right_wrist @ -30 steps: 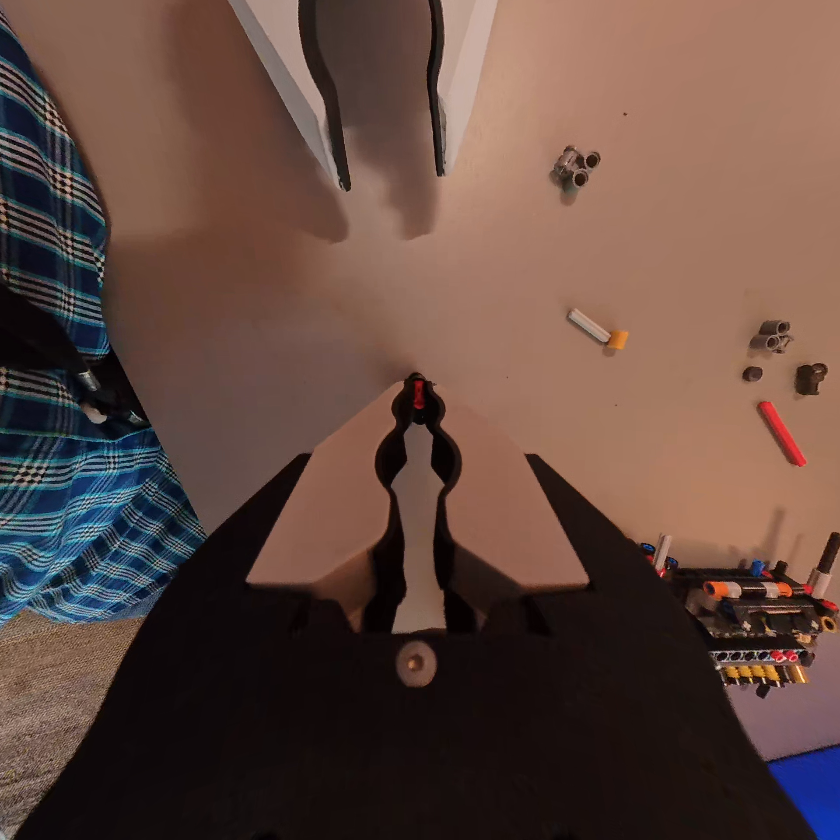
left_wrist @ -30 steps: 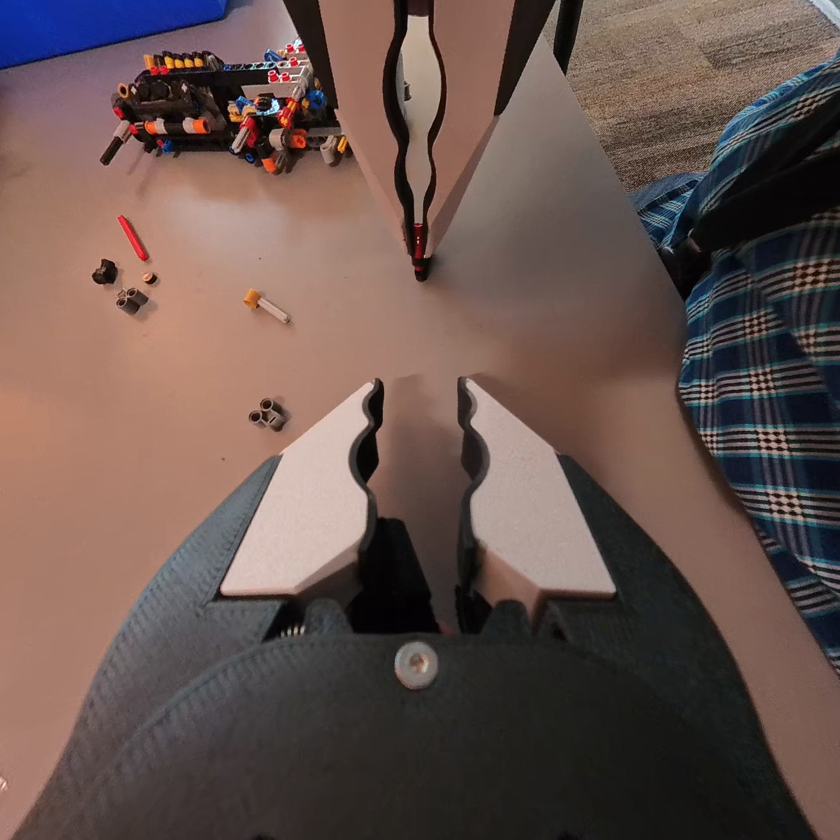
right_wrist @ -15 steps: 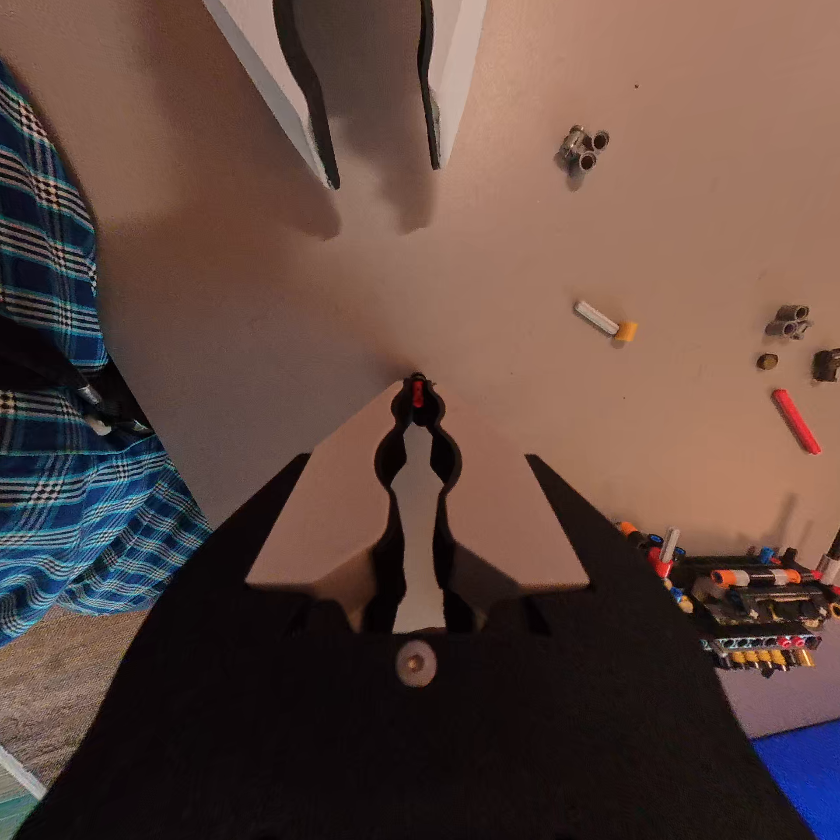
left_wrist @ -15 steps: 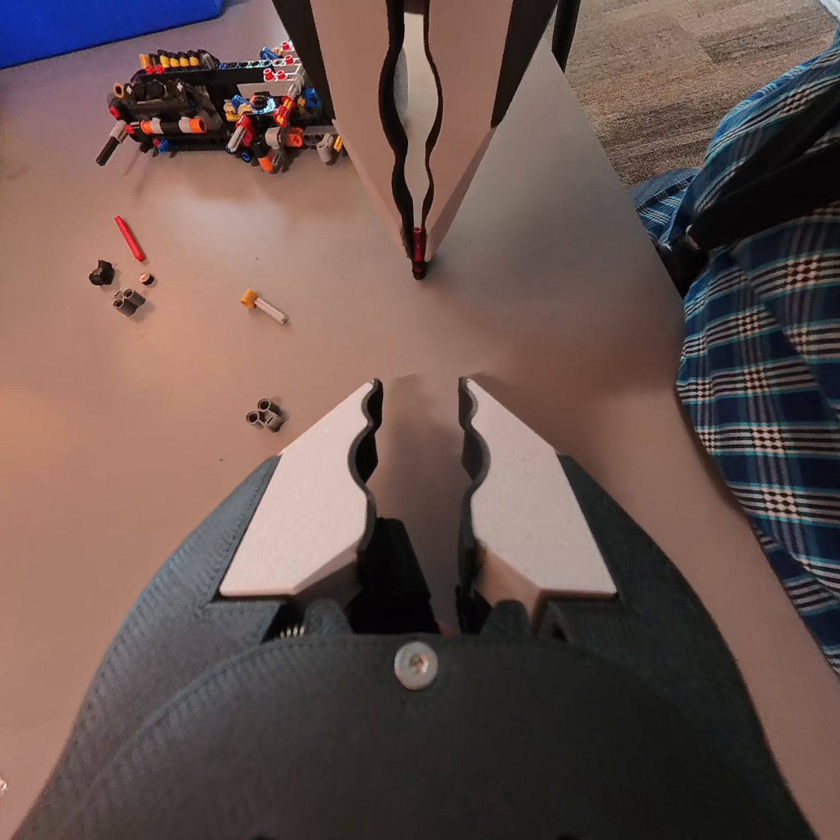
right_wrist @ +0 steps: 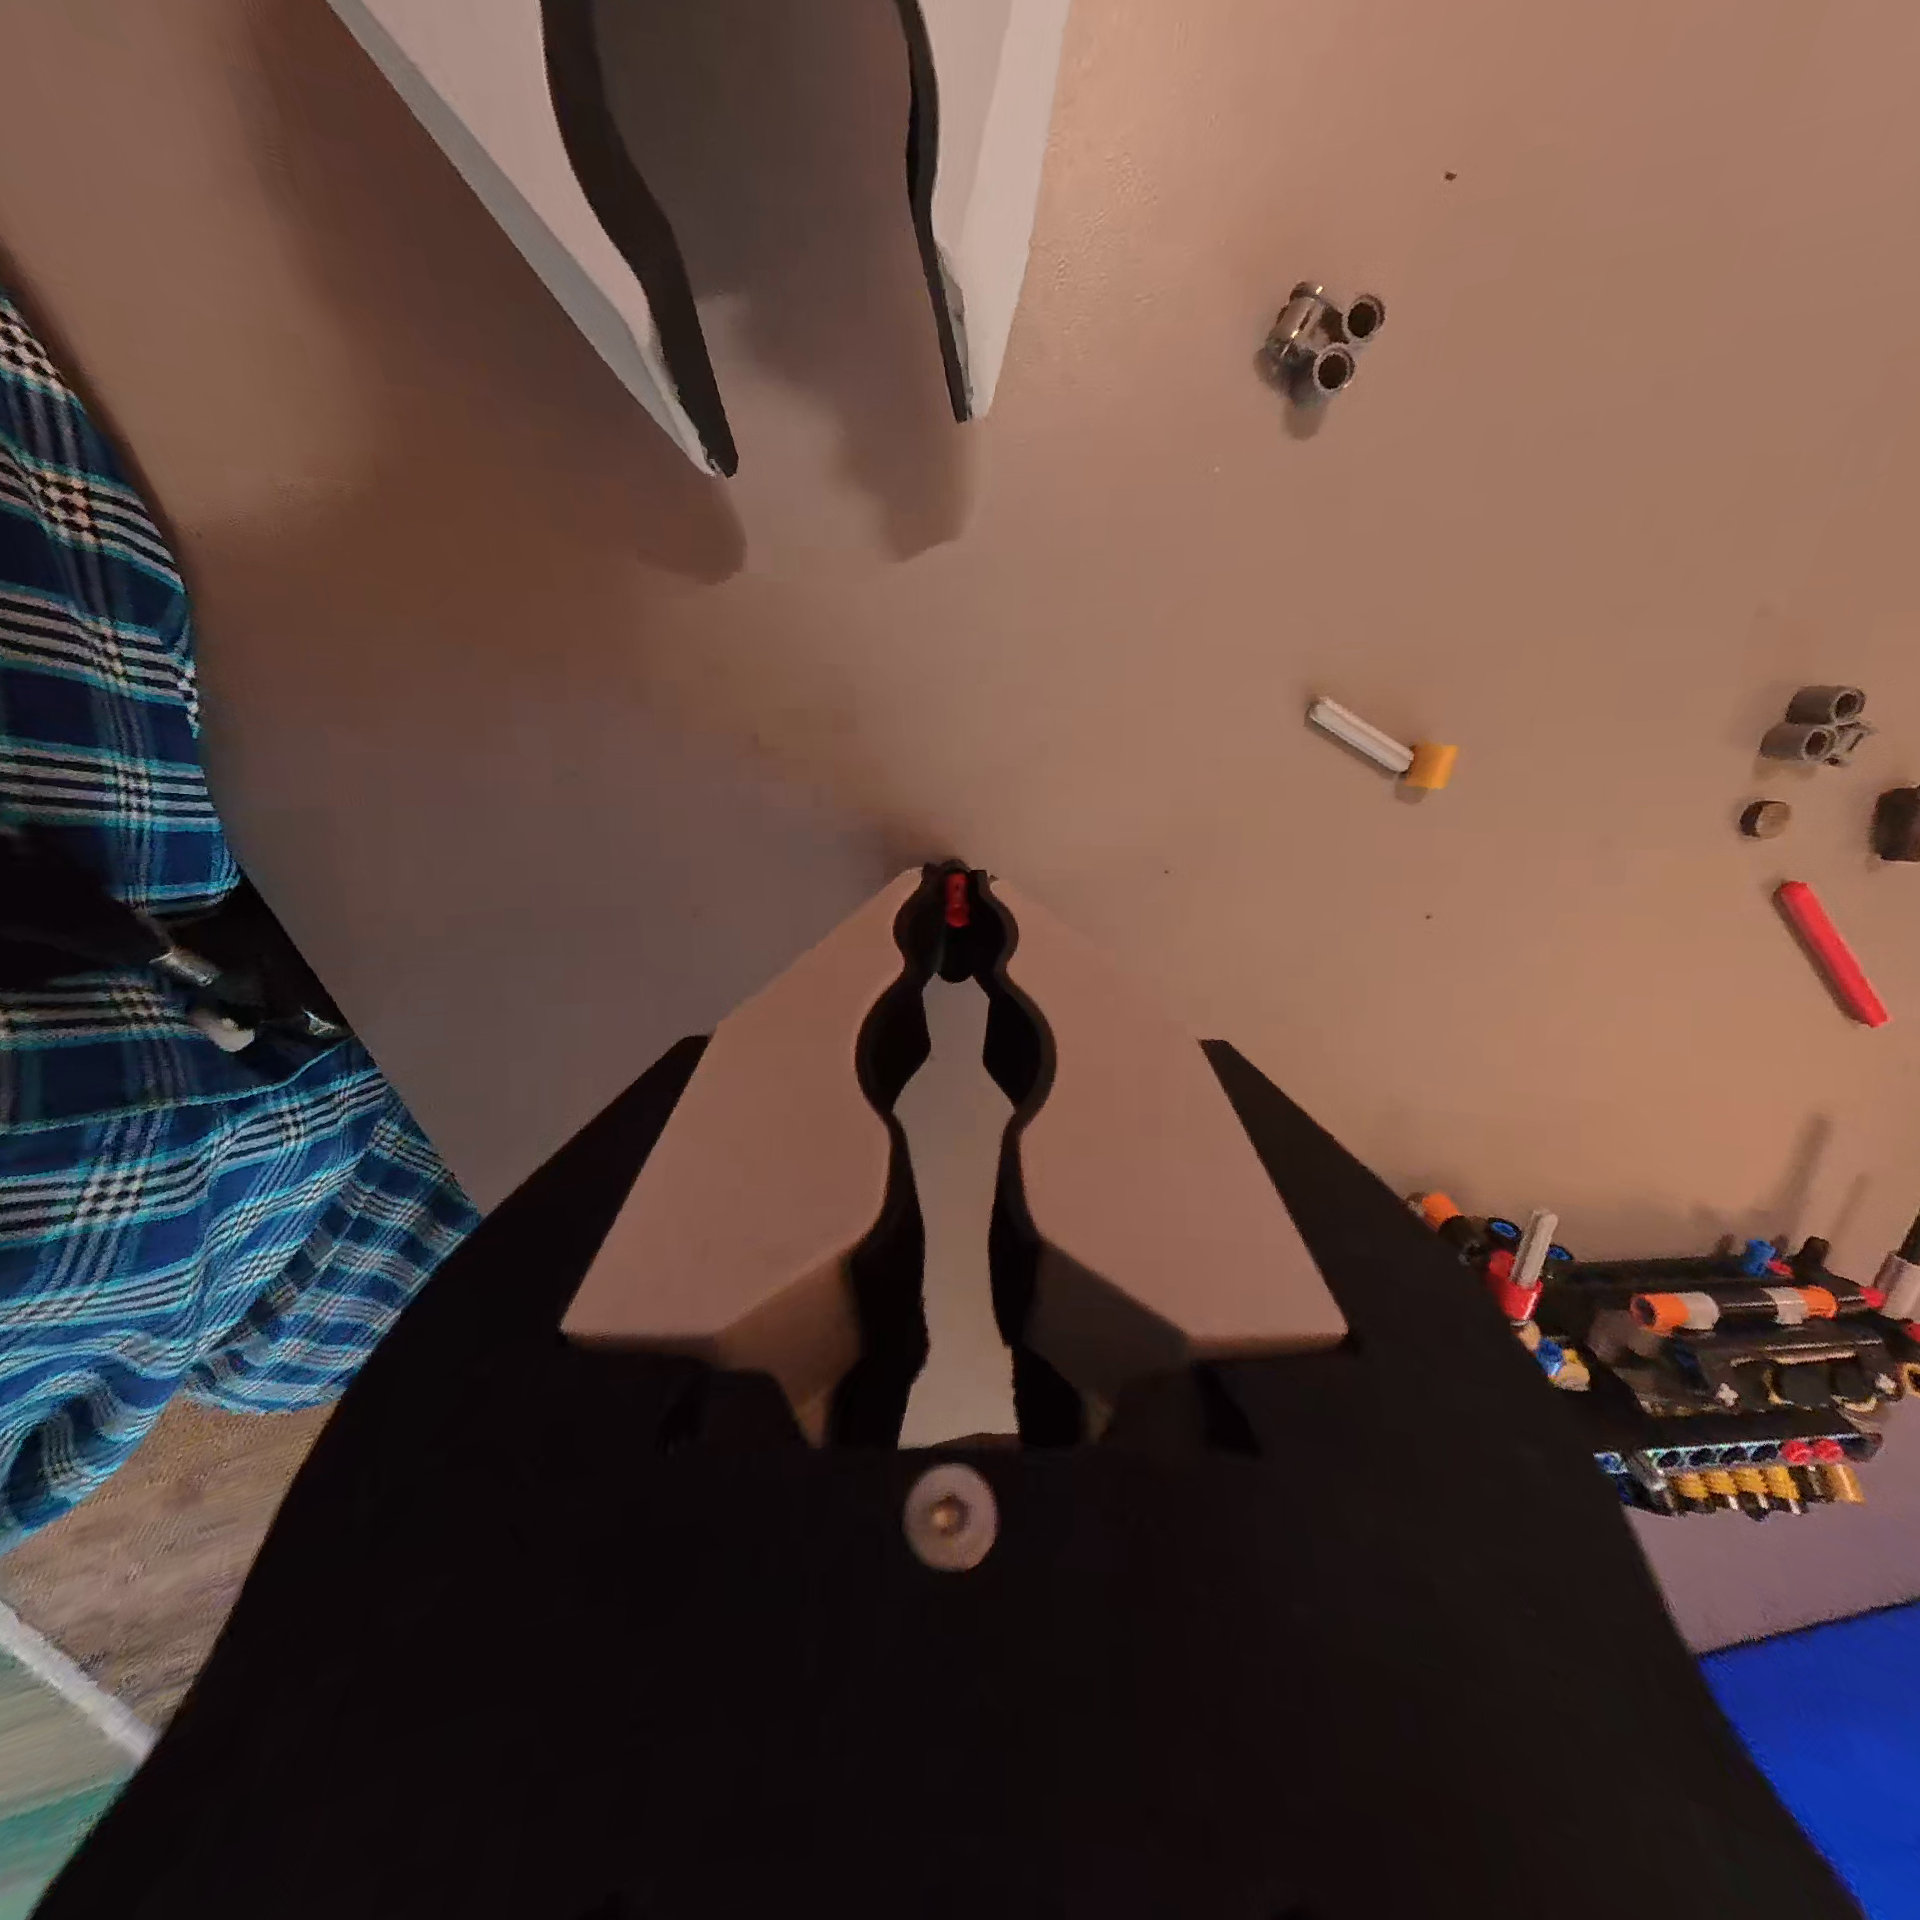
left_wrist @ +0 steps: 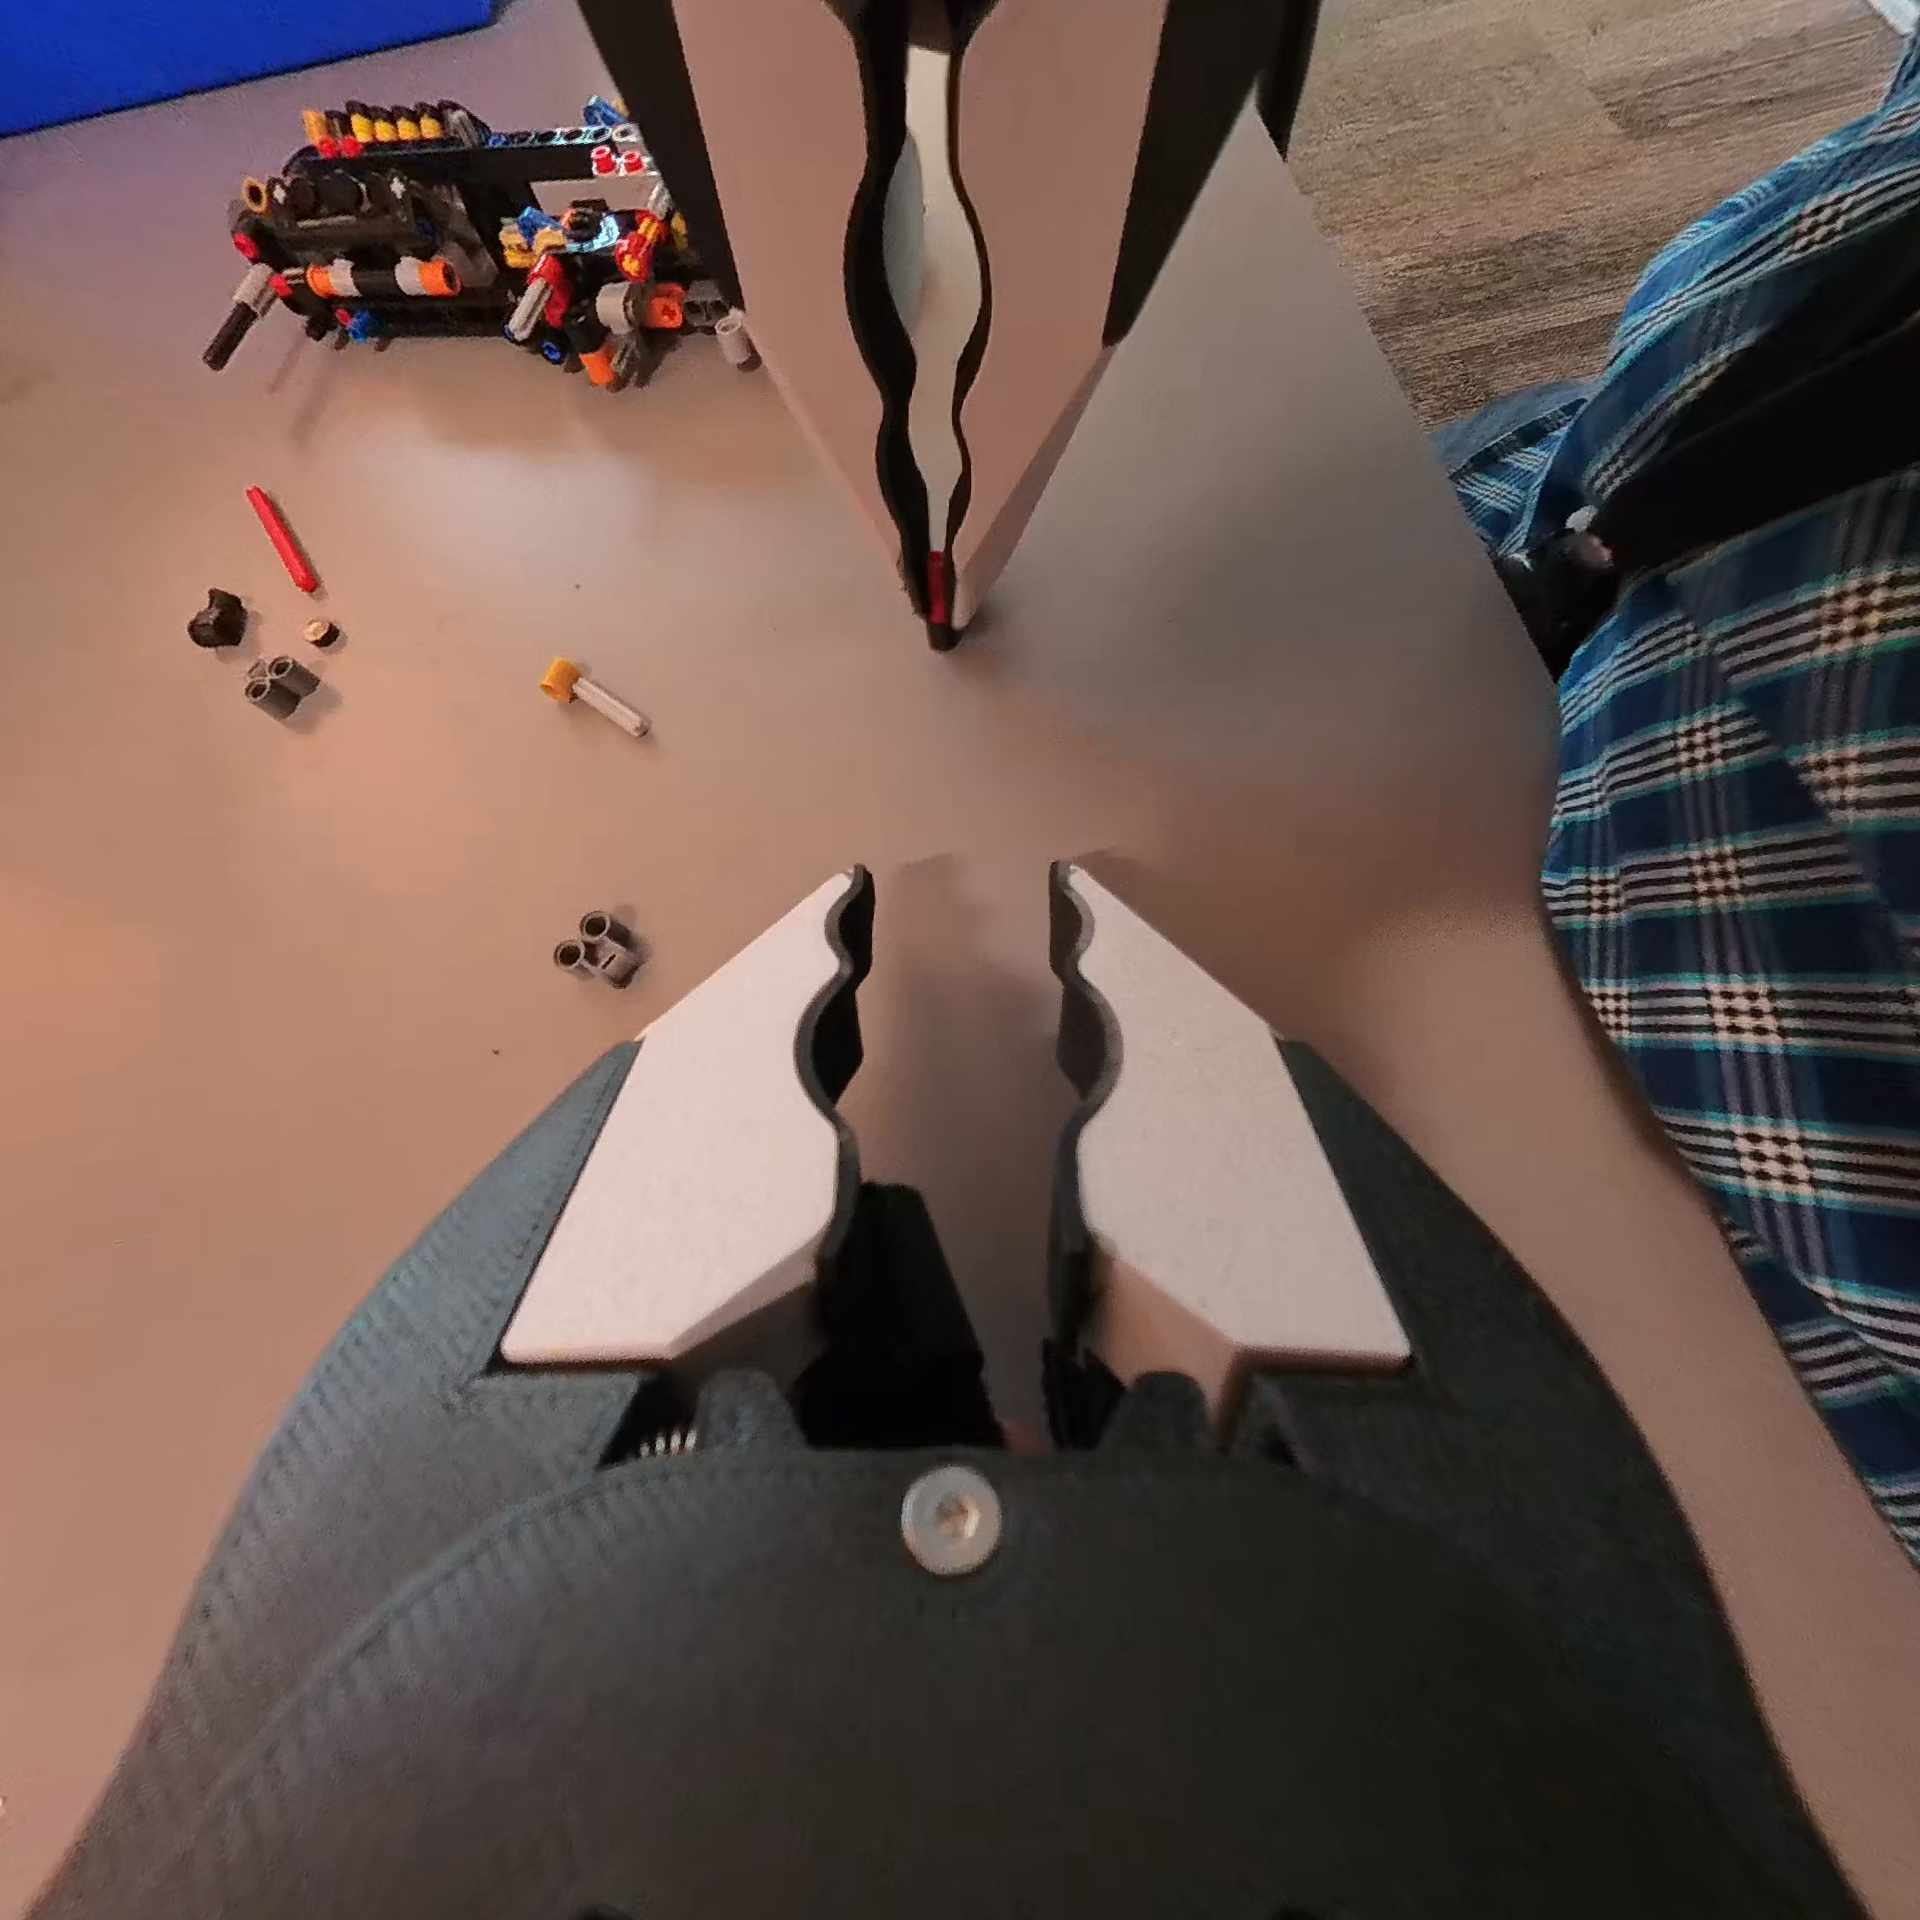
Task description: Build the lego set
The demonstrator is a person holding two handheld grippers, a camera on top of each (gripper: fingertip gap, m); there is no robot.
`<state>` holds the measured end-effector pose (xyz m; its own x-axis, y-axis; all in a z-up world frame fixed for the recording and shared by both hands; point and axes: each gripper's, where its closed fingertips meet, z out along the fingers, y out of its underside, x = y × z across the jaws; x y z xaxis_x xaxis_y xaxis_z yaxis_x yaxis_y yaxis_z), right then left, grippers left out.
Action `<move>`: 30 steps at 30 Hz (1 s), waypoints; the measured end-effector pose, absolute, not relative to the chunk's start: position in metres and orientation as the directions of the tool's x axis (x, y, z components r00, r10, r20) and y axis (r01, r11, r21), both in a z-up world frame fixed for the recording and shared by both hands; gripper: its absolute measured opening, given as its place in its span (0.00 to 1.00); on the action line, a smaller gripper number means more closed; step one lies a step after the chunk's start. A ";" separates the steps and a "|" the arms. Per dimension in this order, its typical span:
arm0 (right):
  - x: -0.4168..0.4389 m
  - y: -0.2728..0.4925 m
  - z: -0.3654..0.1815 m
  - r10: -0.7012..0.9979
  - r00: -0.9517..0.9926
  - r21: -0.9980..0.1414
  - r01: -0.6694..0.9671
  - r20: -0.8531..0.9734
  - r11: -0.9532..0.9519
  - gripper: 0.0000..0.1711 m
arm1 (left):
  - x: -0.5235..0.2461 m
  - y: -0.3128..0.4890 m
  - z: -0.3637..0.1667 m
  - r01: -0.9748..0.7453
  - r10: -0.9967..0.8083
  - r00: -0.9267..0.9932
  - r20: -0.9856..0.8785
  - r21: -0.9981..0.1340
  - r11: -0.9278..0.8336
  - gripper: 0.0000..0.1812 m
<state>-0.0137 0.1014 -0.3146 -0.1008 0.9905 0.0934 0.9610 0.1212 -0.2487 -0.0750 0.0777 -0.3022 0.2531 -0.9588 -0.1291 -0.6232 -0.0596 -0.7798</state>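
My right gripper [right_wrist: 954, 902] is shut on a small red and black pin [right_wrist: 954, 900] at its fingertips, low over the table. The pin also shows in the left wrist view [left_wrist: 937, 584], where the right gripper [left_wrist: 940, 613] points down toward me. My left gripper [left_wrist: 958, 883] is open and empty, facing the right one; it shows at the top of the right wrist view [right_wrist: 842, 436]. The part-built black lego model [left_wrist: 468, 239] lies at the far left, and also shows in the right wrist view [right_wrist: 1704, 1371].
Loose parts lie on the beige table [left_wrist: 727, 790]: a red axle [left_wrist: 281, 540], a white axle with yellow bush [left_wrist: 594, 696], grey connectors [left_wrist: 601, 948] [left_wrist: 278, 684], a black piece [left_wrist: 216, 619]. A person's plaid clothing [left_wrist: 1756, 831] is at the right edge. A blue bin [left_wrist: 208, 52] stands behind. The part-built black lego model [left_wrist: 468, 239] lies some 20 cm from my right tips, 25 cm from my left tips. The right camera catches it too, in the right wrist view [right_wrist: 1624, 1360].
The right gripper, still holding the pin, has shifted slightly; in its view the model and loose parts slid up and left. The left gripper stays open in place.
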 end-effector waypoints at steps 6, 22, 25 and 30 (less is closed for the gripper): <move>-0.037 0.105 -0.273 0.997 0.068 -0.603 0.795 -0.031 -0.072 0.01 | -0.067 0.088 -0.289 -0.579 -0.938 0.300 -0.173 -0.814 -0.035 0.18; -0.018 0.085 -0.190 0.953 0.117 -0.916 0.263 -0.280 -0.302 0.01 | -0.004 0.086 -0.205 -0.202 -0.949 0.308 0.067 -0.970 -0.134 0.05; -0.010 0.083 -0.188 0.952 0.128 -0.922 0.241 -0.280 -0.303 0.01 | 0.005 0.084 -0.203 -0.189 -0.951 0.298 0.076 -0.972 -0.137 0.04; 0.004 0.082 -0.186 0.950 0.166 -0.933 0.203 -0.266 -0.297 0.01 | 0.018 0.084 -0.203 -0.176 -0.957 0.276 0.093 -0.974 -0.145 0.04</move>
